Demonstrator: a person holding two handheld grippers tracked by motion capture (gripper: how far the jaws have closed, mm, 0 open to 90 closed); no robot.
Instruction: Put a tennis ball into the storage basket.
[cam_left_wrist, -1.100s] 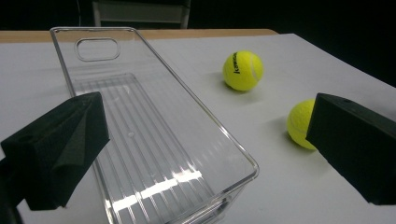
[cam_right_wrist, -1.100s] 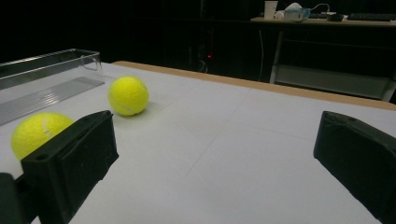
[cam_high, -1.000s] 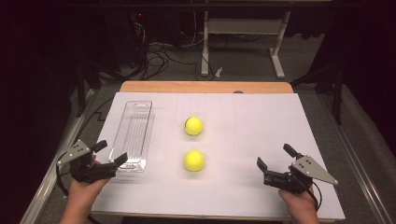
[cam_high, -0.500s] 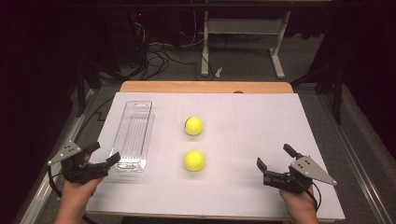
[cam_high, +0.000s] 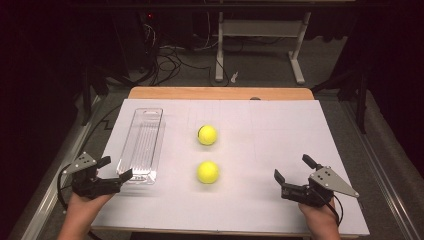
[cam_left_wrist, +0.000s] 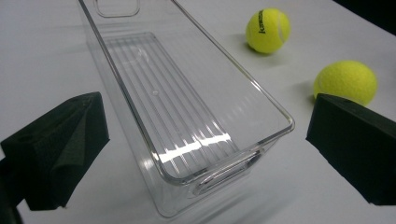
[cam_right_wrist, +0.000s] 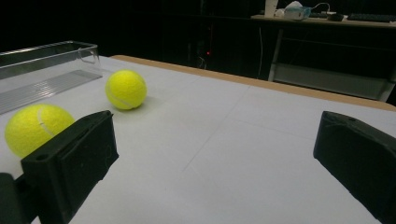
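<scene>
High view puts the left gripper (cam_high: 114, 169) at the near left corner of the white worktop (cam_high: 280, 130), jaws spread and empty, just short of the near end of the long clear plastic bin (cam_high: 142, 144). Two yellow tennis balls lie right of the bin, the near one (cam_high: 207, 172) and the far one (cam_high: 207, 135) apart. At the near right, the right gripper (cam_high: 294, 169) hovers with jaws spread, holding nothing.
</scene>
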